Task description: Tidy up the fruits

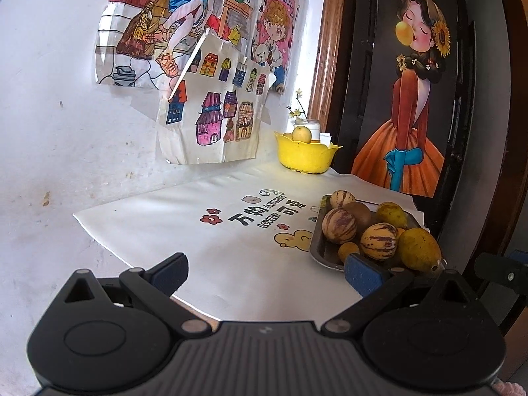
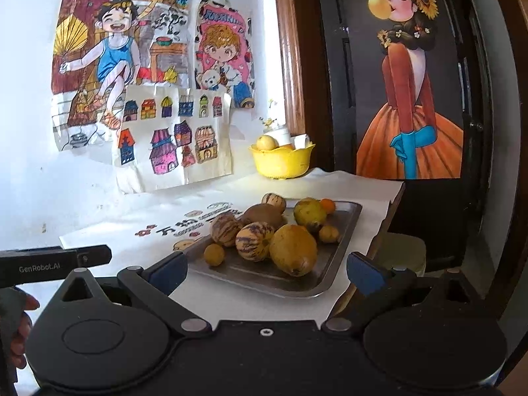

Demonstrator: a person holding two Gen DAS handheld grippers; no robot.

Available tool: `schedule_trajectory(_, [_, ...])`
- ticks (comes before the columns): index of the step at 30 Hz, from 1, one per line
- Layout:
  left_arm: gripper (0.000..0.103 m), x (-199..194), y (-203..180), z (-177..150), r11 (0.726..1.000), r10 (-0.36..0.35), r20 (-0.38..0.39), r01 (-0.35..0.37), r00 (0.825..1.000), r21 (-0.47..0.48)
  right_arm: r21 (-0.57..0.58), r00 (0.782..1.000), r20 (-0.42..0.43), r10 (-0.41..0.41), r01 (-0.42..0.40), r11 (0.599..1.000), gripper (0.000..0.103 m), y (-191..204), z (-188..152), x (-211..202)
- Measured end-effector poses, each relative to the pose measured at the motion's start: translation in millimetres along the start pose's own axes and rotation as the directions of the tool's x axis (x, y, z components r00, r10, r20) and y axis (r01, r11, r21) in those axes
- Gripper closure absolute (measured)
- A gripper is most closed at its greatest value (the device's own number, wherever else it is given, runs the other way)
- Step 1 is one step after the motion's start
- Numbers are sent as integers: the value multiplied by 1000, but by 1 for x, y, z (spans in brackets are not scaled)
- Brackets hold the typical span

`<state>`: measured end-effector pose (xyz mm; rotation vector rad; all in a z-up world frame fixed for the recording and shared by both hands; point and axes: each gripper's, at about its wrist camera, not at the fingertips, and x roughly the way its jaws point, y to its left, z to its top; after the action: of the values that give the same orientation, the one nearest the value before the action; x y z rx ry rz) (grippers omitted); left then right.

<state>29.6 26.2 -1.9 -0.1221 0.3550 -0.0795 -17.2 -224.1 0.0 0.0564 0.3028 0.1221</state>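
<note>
Ahead of my wide-open, empty right tool, mixed fruits crowd the tray; left tool likewise spread, empty; bowl holds some.

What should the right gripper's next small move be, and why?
Probably ease the right gripper forward and down onto the big yellow fruit at the near edge of the metal tray. Both grippers are open and empty, and that fruit is nearest. The yellow bowl at the back holds a similar fruit.
</note>
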Motion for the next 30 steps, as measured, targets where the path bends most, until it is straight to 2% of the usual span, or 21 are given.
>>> schedule_trajectory(6, [0,-2,3,-8,1000,0,18,-1,1000,30,-7,999,-32,14,-14,1000,1,5,-8,8])
schedule_trajectory(13, [0,1,8,-15,1000,10,3,-10,1000,29,0,997,-72,12,-12,1000,1,4,-14,20])
schedule_trajectory(30, [0,4,7,-20,999,19,-6,-19,1000,39,3,996,-89,22,-22,1000,1,5,-17,25])
